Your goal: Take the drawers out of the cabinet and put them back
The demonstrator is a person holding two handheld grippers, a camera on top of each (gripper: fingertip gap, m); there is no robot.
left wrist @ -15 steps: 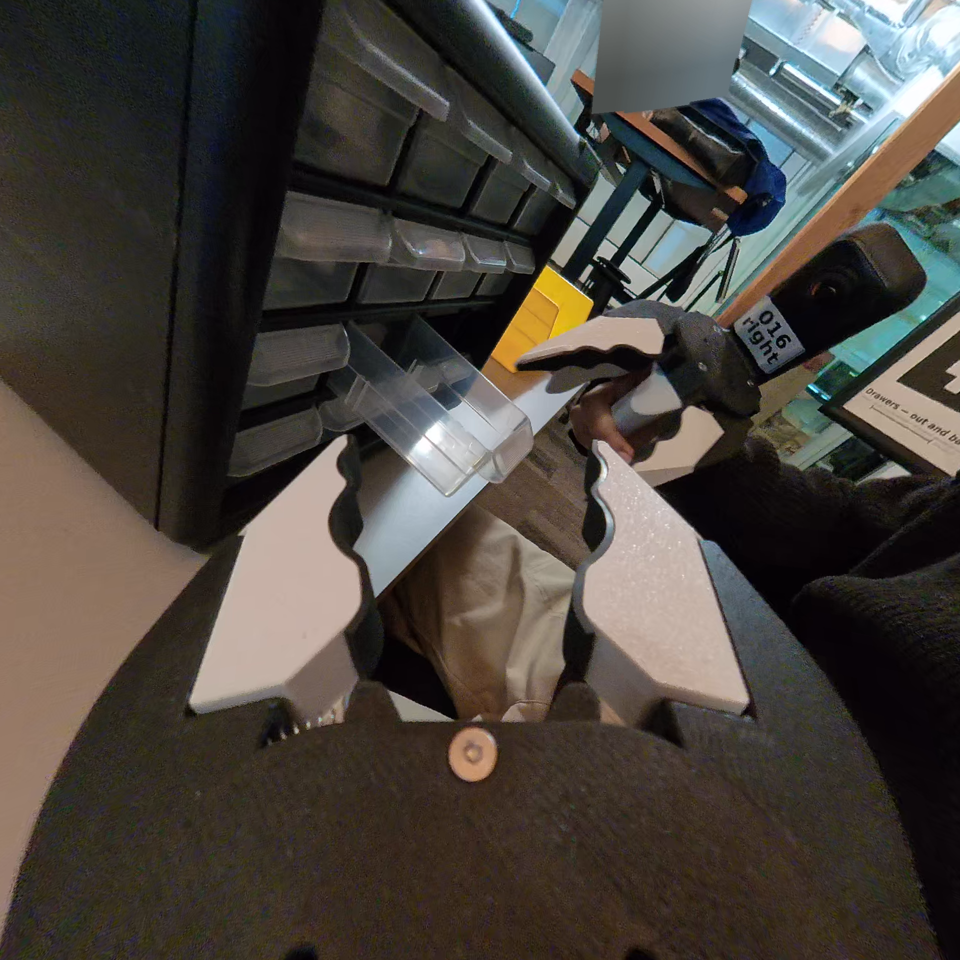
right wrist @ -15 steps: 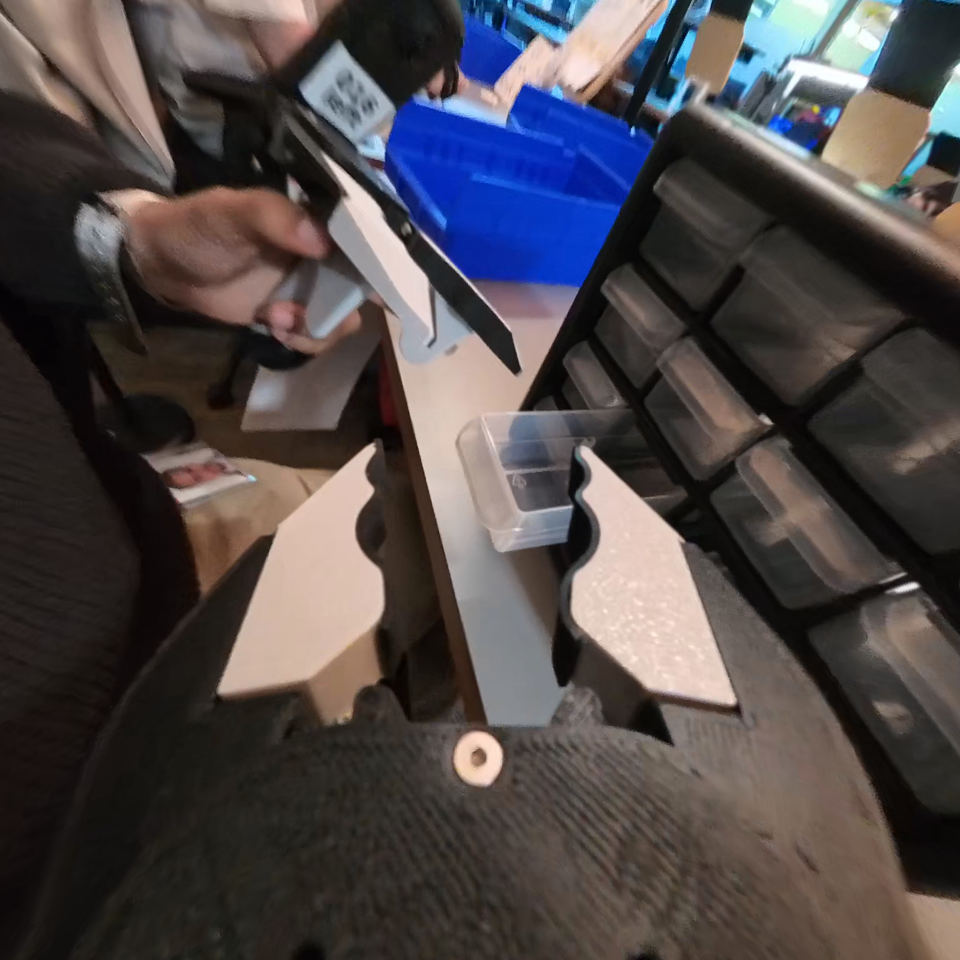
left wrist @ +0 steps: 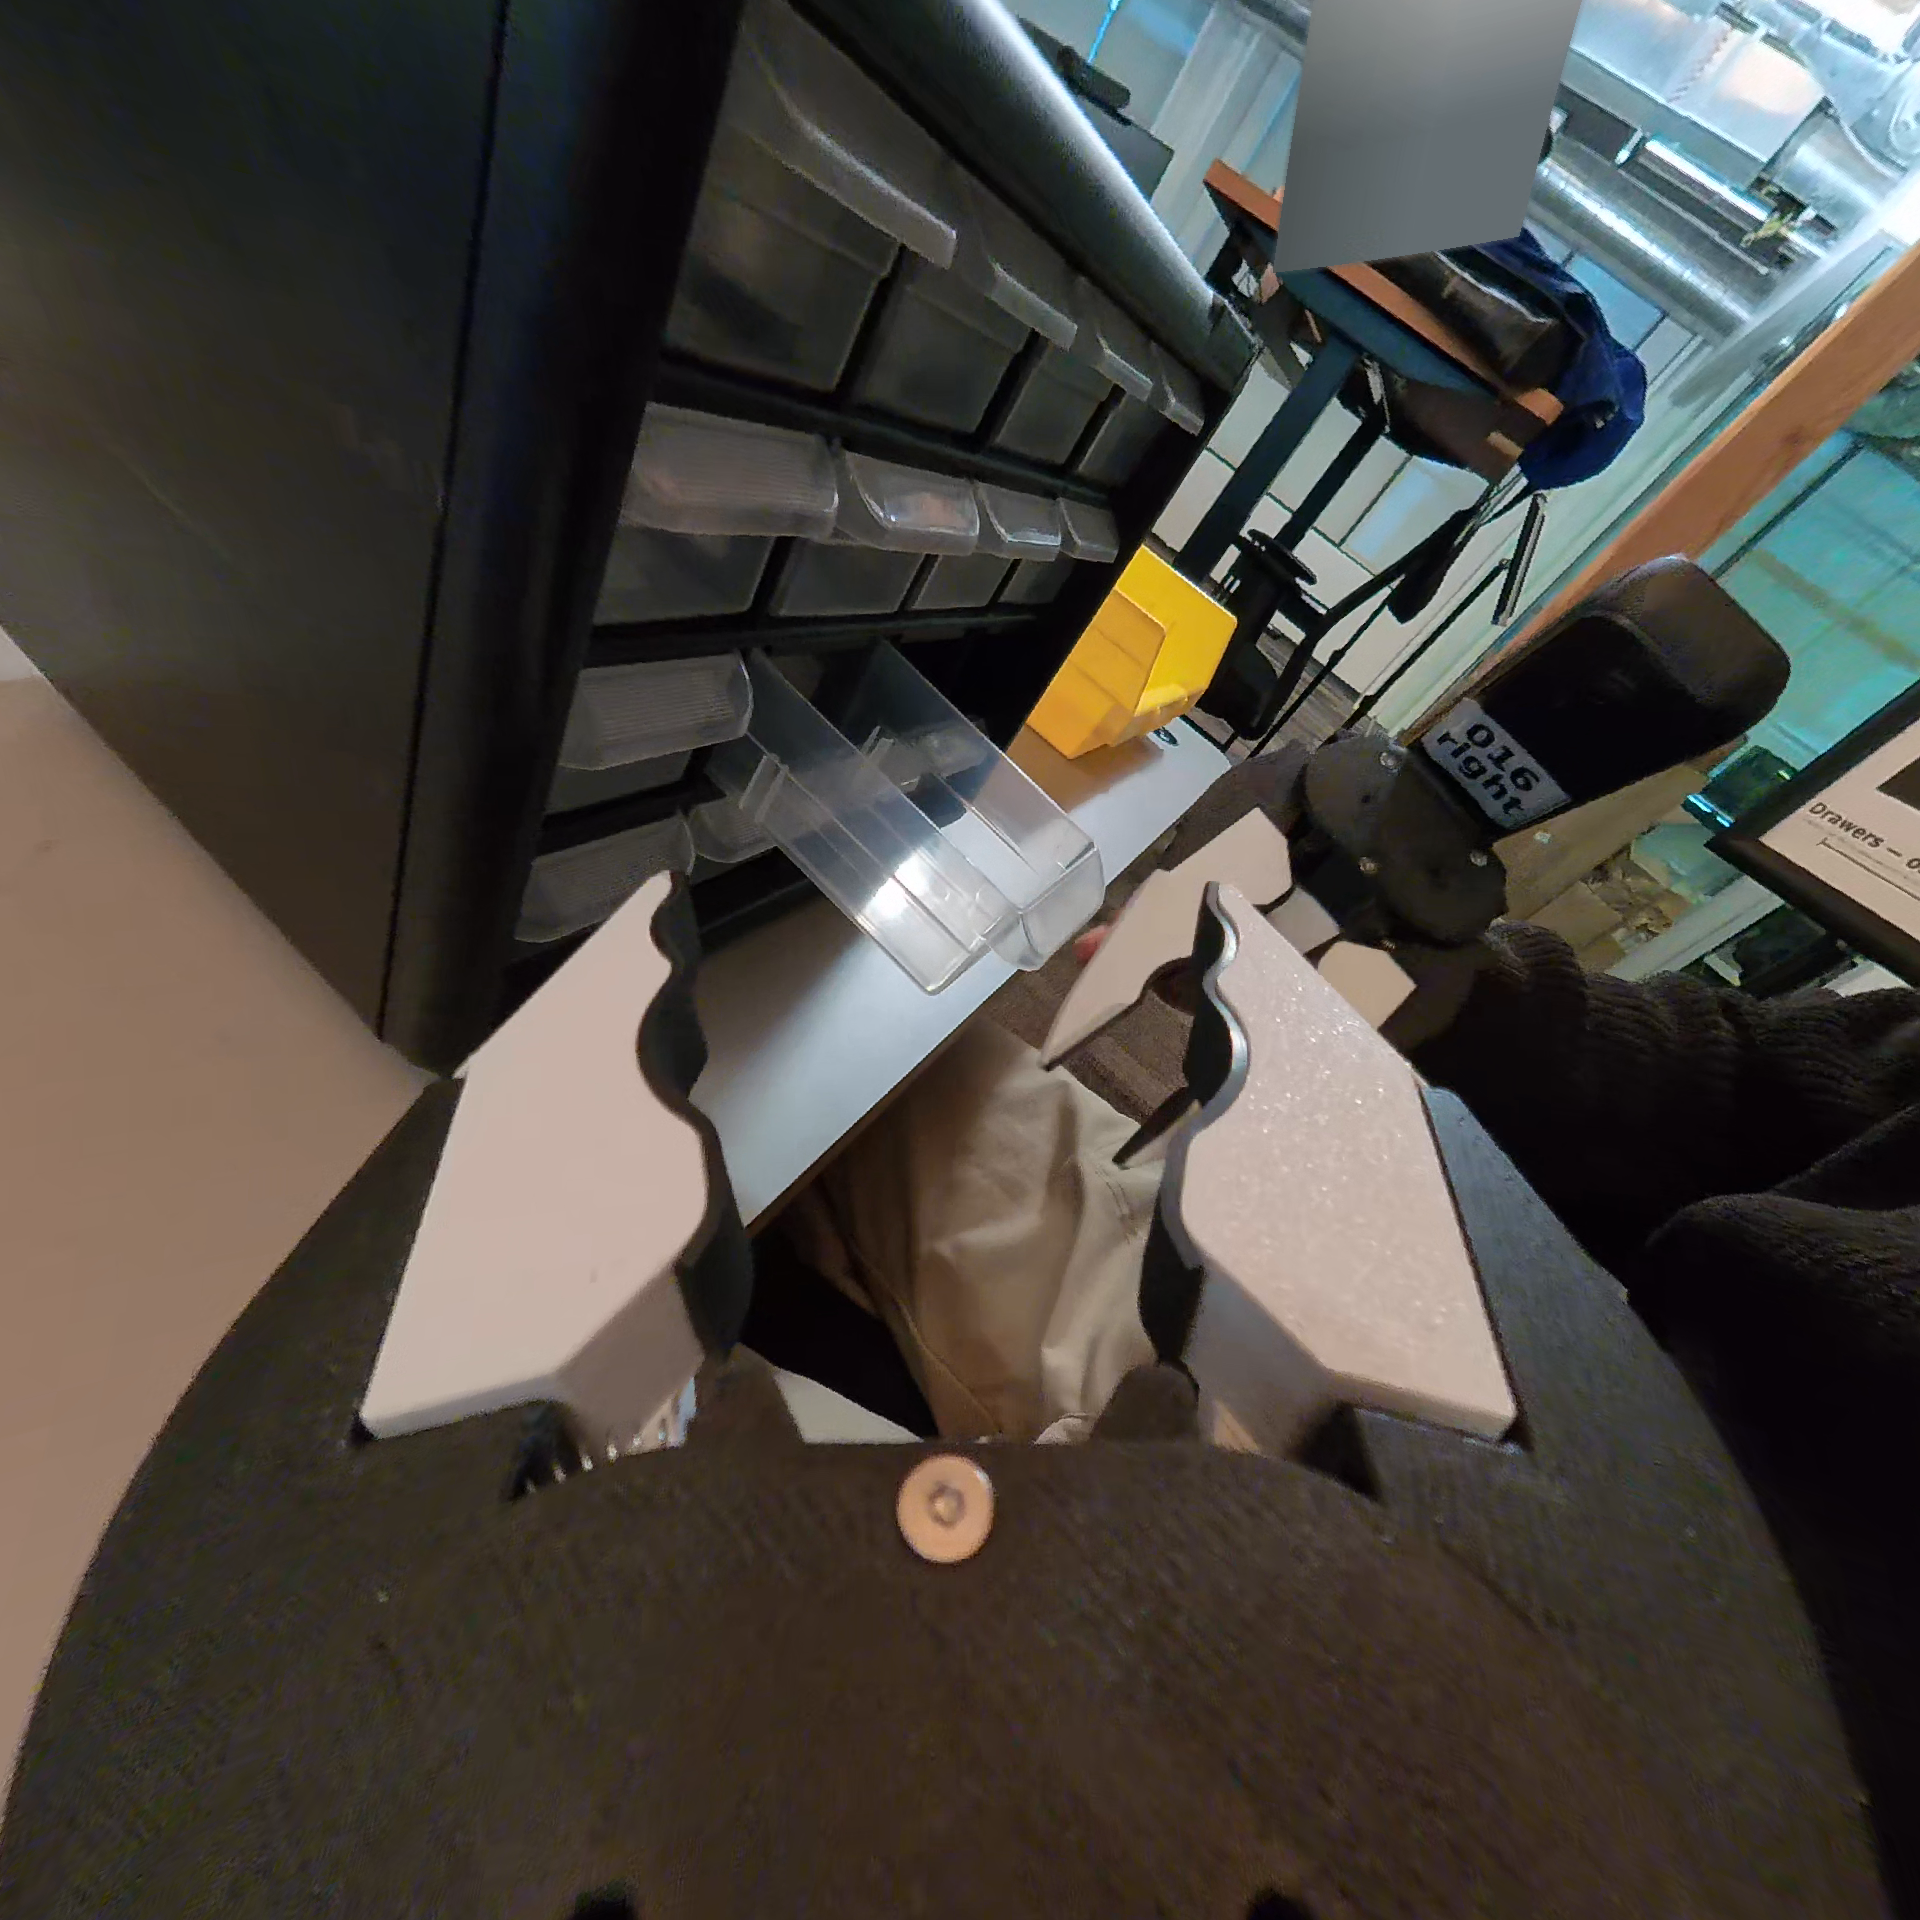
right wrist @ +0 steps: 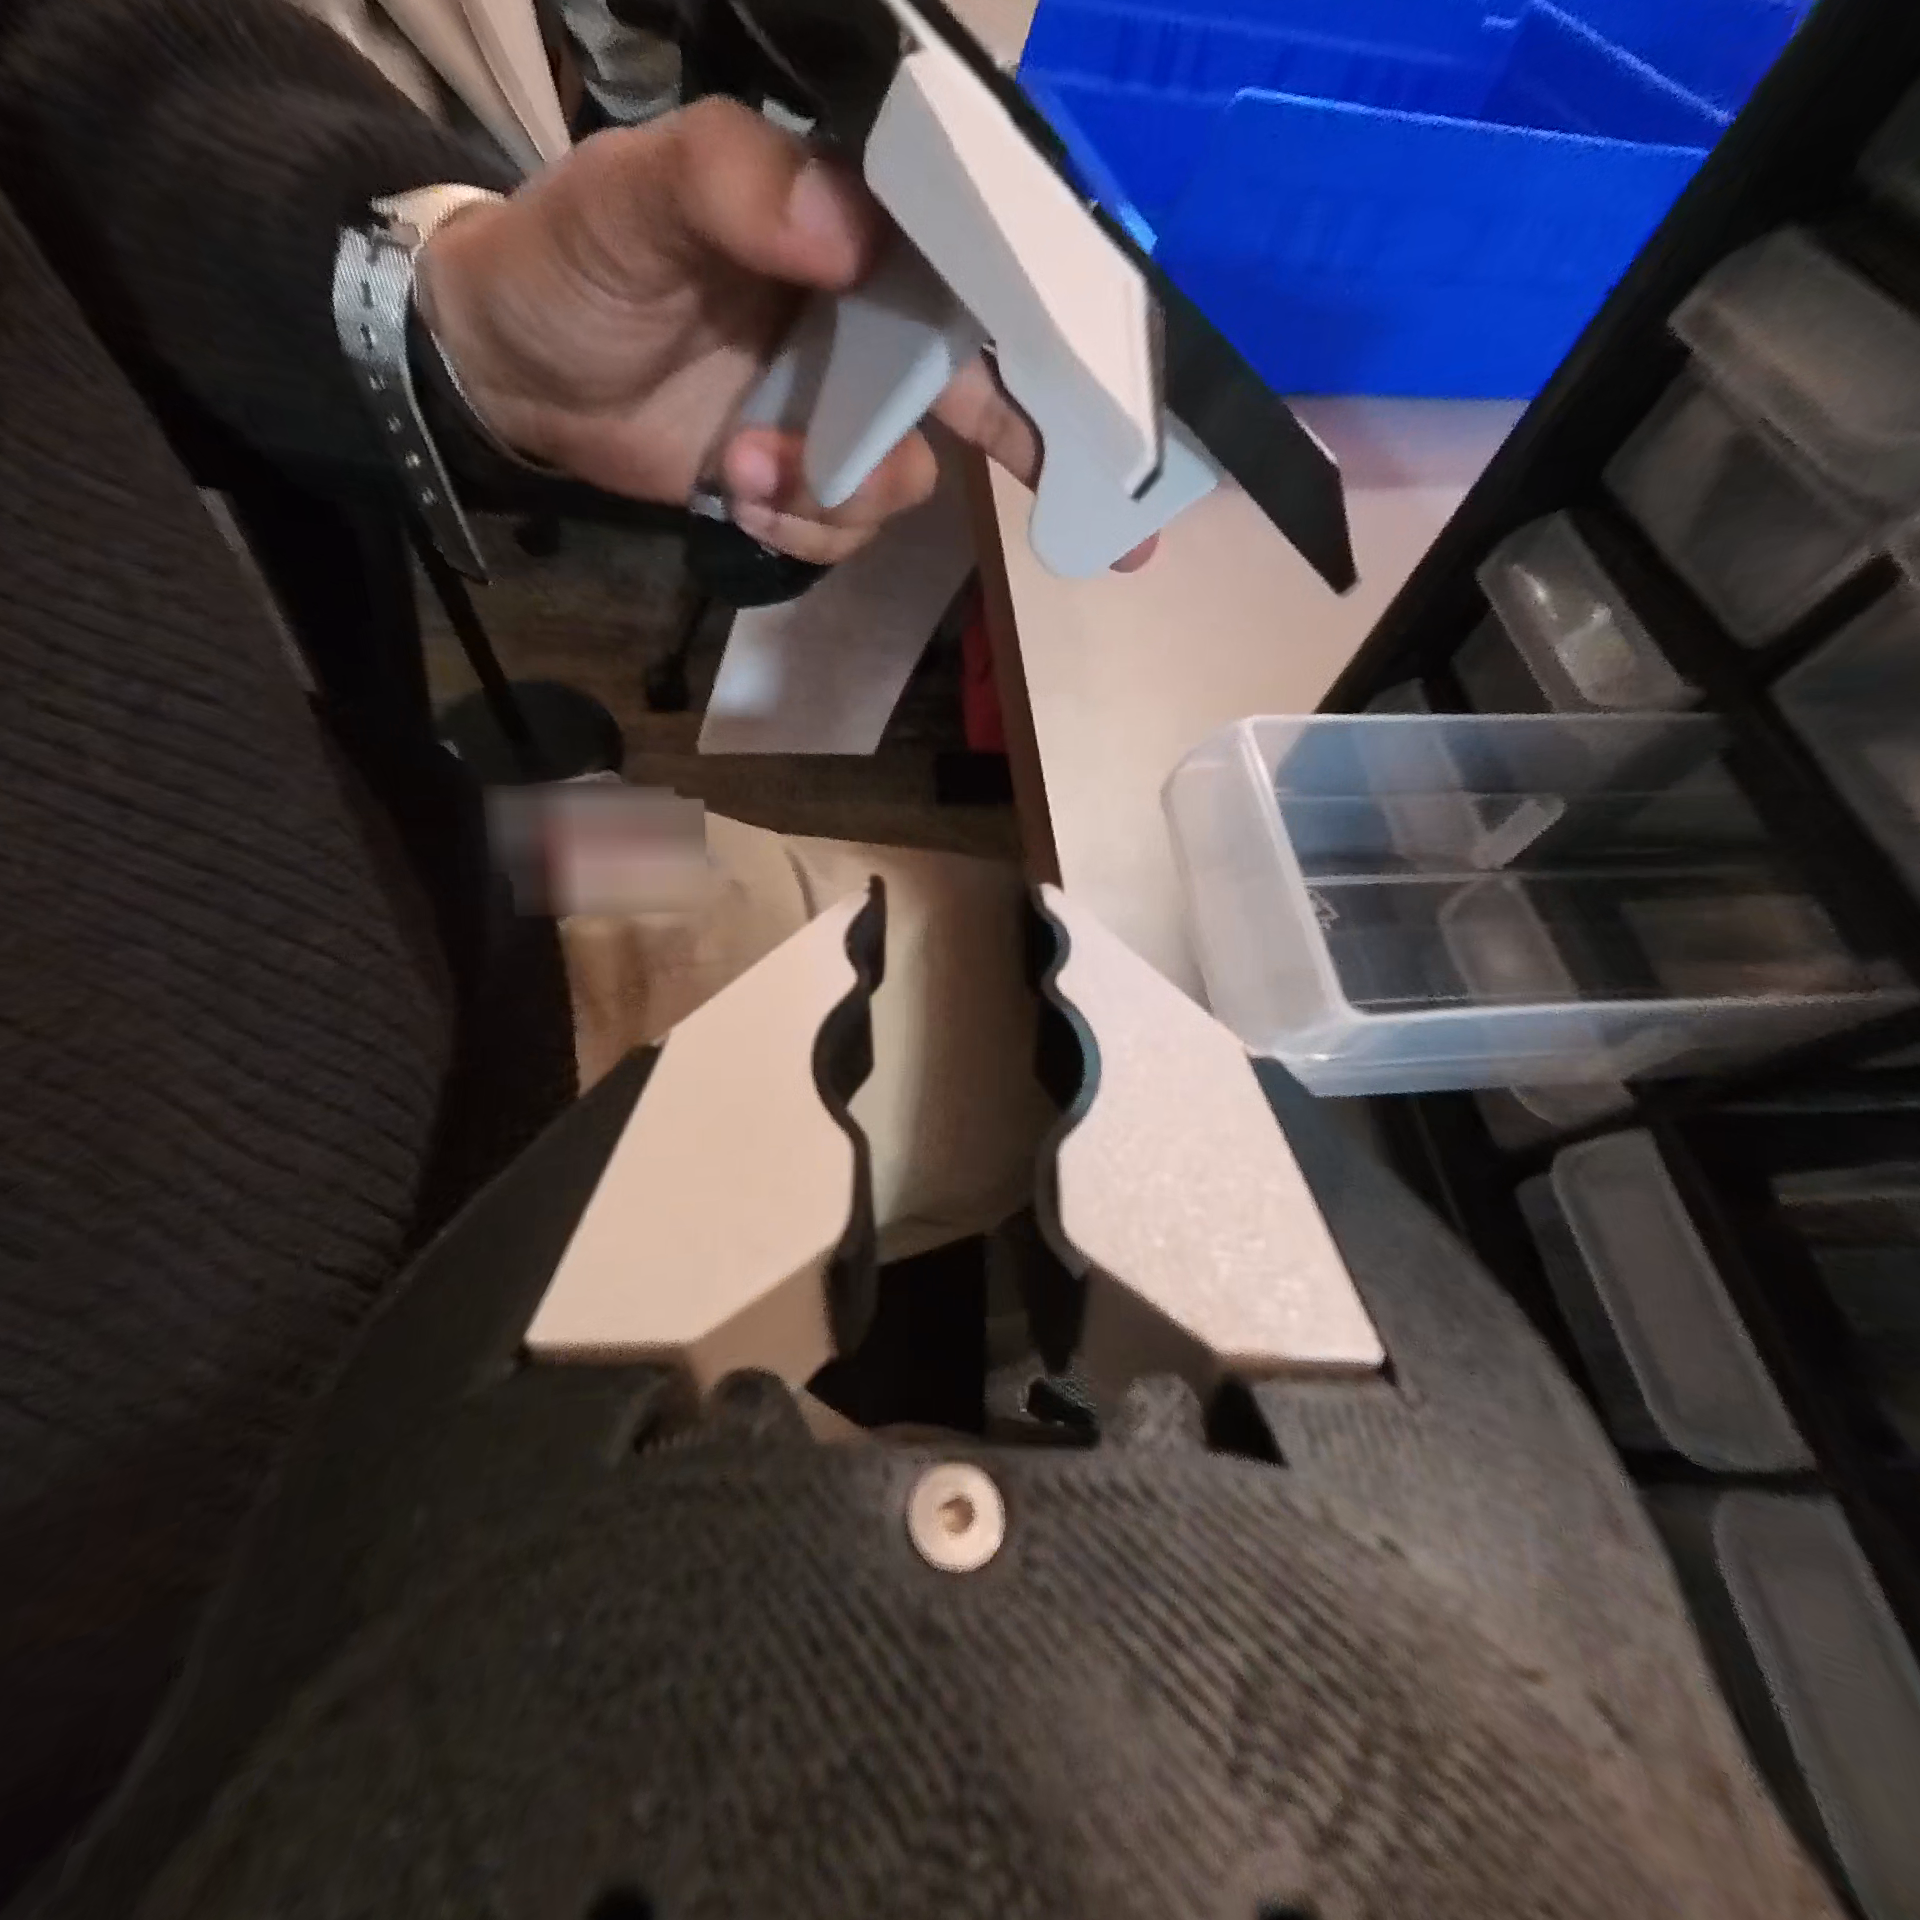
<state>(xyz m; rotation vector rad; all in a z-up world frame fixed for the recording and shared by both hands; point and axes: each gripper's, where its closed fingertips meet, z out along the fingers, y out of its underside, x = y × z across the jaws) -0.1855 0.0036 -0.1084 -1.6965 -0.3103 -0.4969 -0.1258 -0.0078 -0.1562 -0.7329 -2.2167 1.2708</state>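
Observation:
A black cabinet (left wrist: pixel 312 416) holds rows of clear plastic drawers. One clear drawer (left wrist: pixel 935 852) sticks far out of a lower row and hangs over the table, still seated in its slot. My left gripper (left wrist: pixel 940 914) is open and empty, just short of the drawer's front end. The drawer (right wrist: pixel 1507 894) also shows in the right wrist view, to the right of my right gripper (right wrist: pixel 956 894). That gripper is empty, off the table's edge, with its jaws narrowed to a small gap. The right gripper (left wrist: pixel 1164 966) also shows in the left wrist view, beside the drawer's front.
The grey table (left wrist: pixel 831 1060) is narrow in front of the cabinet. A yellow bin (left wrist: pixel 1132 665) stands on it farther along. Blue bins (right wrist: pixel 1351 208) stand beyond the cabinet's other end. A framed sign (left wrist: pixel 1849 831) is at the right. The person's legs are below the edge.
My right gripper has drawn back from the drawer past the table's edge, and its jaws have narrowed. My left gripper has come a little closer to the drawer. The drawer still sticks out.

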